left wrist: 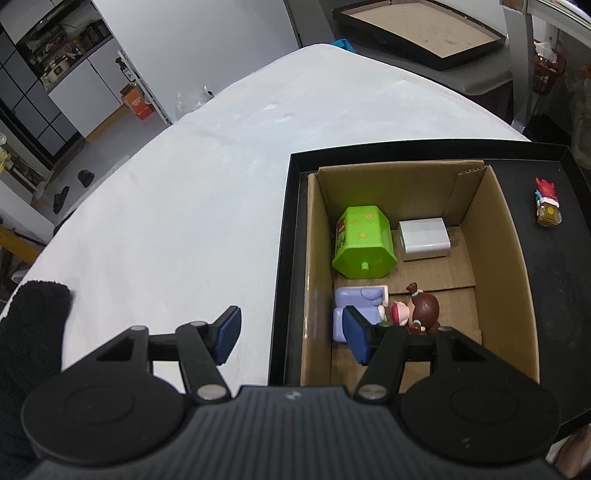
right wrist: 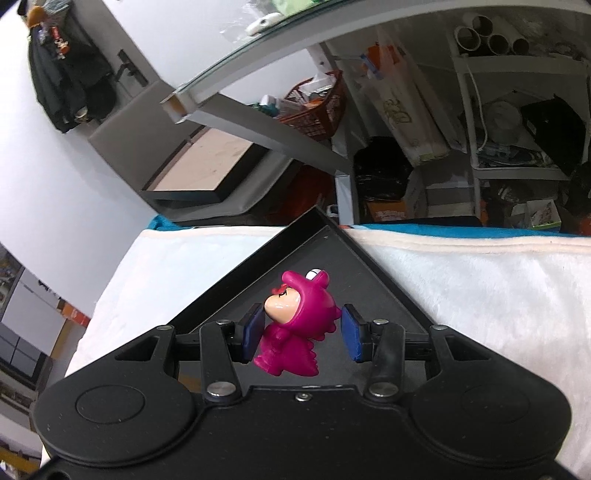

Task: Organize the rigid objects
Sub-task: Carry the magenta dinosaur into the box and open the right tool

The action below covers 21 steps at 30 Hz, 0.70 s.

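In the left wrist view a cardboard box (left wrist: 498, 236) sits in a black tray (left wrist: 291, 236). It holds a green octagonal container (left wrist: 364, 242), a white charger block (left wrist: 424, 240), a lilac toy (left wrist: 356, 299) and a brown-haired figurine (left wrist: 421, 308). A small red-and-amber figurine (left wrist: 546, 206) lies on the tray's right part. My left gripper (left wrist: 291, 334) is open and empty, straddling the box's left wall. In the right wrist view my right gripper (right wrist: 303, 334) is open around a magenta dinosaur-suit figurine (right wrist: 295, 328) standing on the black tray (right wrist: 365, 280); the left pad (right wrist: 253, 334) touches or nearly touches it.
The tray rests on a white fleece-covered table (left wrist: 184, 203). A black cloth (left wrist: 33, 325) lies at the table's left edge. A framed board (left wrist: 424, 33) lies beyond the table. Shelves and a red basket (right wrist: 317, 107) stand behind.
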Tool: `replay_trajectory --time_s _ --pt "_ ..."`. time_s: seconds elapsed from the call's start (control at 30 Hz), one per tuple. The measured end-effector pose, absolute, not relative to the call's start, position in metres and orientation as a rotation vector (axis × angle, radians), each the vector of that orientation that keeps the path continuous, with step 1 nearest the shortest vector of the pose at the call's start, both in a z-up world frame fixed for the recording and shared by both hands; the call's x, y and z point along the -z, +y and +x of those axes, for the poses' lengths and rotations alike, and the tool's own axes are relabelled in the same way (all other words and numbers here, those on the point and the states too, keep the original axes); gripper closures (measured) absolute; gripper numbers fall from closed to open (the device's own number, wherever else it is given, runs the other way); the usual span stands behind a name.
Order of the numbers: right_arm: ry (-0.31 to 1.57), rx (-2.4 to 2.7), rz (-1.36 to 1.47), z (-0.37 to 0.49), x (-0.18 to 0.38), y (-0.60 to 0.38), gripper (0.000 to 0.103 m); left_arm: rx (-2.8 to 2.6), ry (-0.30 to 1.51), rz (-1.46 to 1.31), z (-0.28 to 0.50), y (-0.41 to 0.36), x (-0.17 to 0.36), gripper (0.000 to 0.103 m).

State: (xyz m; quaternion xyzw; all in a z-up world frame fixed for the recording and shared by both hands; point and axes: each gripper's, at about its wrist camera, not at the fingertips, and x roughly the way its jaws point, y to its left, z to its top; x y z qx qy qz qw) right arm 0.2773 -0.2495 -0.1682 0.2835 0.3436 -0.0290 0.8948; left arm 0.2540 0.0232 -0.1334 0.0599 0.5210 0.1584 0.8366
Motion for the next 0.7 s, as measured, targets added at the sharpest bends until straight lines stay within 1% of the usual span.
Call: replay_trajectory --time_s 0.33,0.7 --pt "0.678 -0.017 0.516 0.251 0.141 -0.229 0.059 -0.282 1.080 0.068 0.237 0.023 0.130 0.044" --pt "0.636 -0.095 0.385 0.237 0.120 -0.188 0.059 -0.260 1.076 0.028 0.228 0.040 0.135 0.044"
